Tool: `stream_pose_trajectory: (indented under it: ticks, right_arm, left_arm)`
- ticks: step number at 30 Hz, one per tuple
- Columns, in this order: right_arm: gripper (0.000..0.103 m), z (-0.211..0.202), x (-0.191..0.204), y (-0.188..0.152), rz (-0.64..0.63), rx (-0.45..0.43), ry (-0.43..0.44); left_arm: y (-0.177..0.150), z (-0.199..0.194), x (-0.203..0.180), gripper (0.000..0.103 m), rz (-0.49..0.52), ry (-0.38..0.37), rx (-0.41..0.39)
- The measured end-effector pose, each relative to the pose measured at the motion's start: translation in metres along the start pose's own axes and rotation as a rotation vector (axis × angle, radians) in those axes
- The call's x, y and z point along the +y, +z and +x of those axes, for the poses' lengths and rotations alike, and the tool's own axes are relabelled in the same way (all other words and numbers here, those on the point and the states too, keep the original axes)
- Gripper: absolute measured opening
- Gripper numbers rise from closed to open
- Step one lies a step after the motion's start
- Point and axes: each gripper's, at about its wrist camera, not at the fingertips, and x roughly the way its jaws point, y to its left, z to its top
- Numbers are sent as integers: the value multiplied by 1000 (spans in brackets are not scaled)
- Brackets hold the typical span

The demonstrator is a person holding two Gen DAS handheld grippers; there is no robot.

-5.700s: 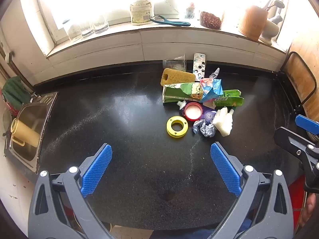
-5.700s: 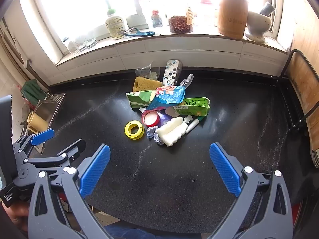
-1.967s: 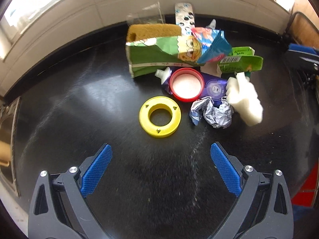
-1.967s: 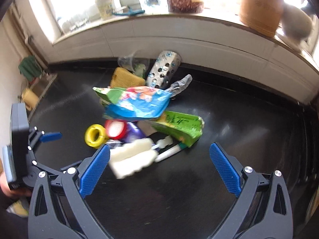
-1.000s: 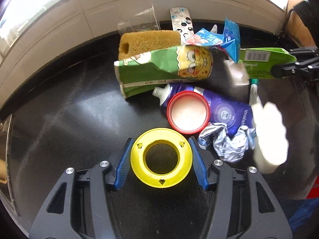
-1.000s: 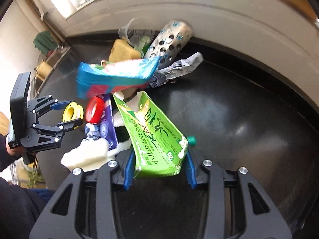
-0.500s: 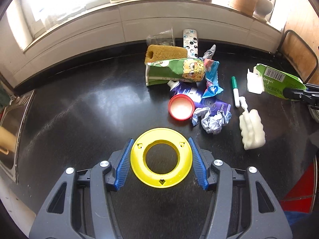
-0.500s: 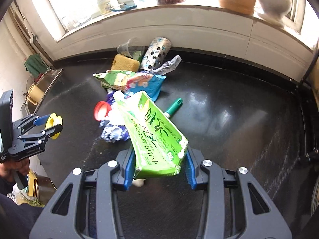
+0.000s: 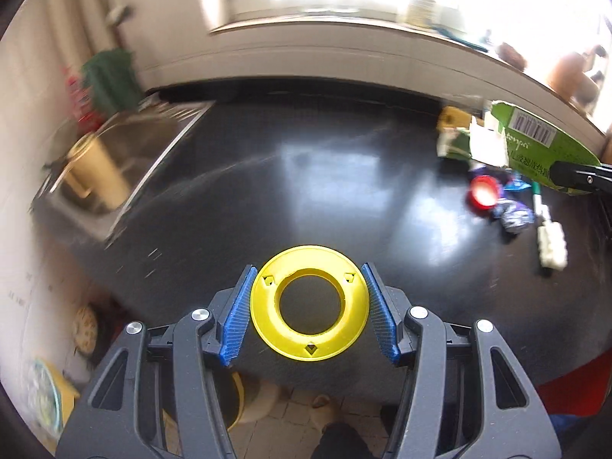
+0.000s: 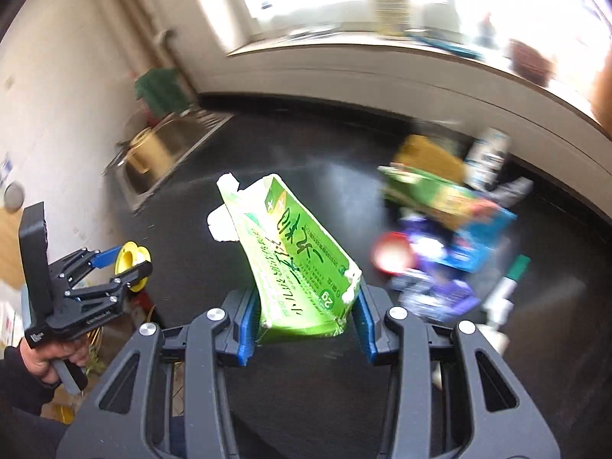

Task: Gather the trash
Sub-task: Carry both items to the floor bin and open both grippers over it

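Note:
My left gripper [image 9: 310, 315] is shut on a yellow plastic ring [image 9: 310, 302] and holds it over the front edge of the black counter [image 9: 306, 176]. It also shows in the right wrist view [image 10: 122, 267] at the left. My right gripper [image 10: 306, 321] is shut on a crumpled green carton [image 10: 298, 260], lifted above the counter; the carton also shows in the left wrist view [image 9: 535, 145]. The rest of the trash lies at the right: a red lid [image 9: 482, 195], crumpled foil [image 9: 512, 216], a white foam piece [image 9: 550, 244], a blue wrapper [image 10: 482, 237].
A steel sink [image 9: 126, 164] with a tan cup [image 9: 95, 168] is at the counter's left end. A green cloth [image 9: 111, 76] hangs by the wall. A windowsill [image 10: 420, 49] with bottles runs along the back. Floor and a bin-like object [image 9: 244, 397] show below the counter edge.
Both grippers have swung left and pulled back from the pile, carrying the ring and the carton toward the counter's front left. The view is now blurred by motion.

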Motion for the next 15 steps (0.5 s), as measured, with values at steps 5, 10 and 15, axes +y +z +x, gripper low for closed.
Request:
stream_pose_trajectory:
  ticks: [5, 10, 15]
  right_arm:
    - [42, 64, 107, 6, -94, 106, 122]
    - [42, 126, 206, -14, -227, 244, 174]
    - [42, 181, 277, -36, -325, 338, 166]
  left_arm:
    - [-59, -15, 82, 55, -149, 112, 40]
    - [-125, -17, 150, 55, -294, 188, 114]
    - [-175, 0, 197, 55, -374, 194, 144]
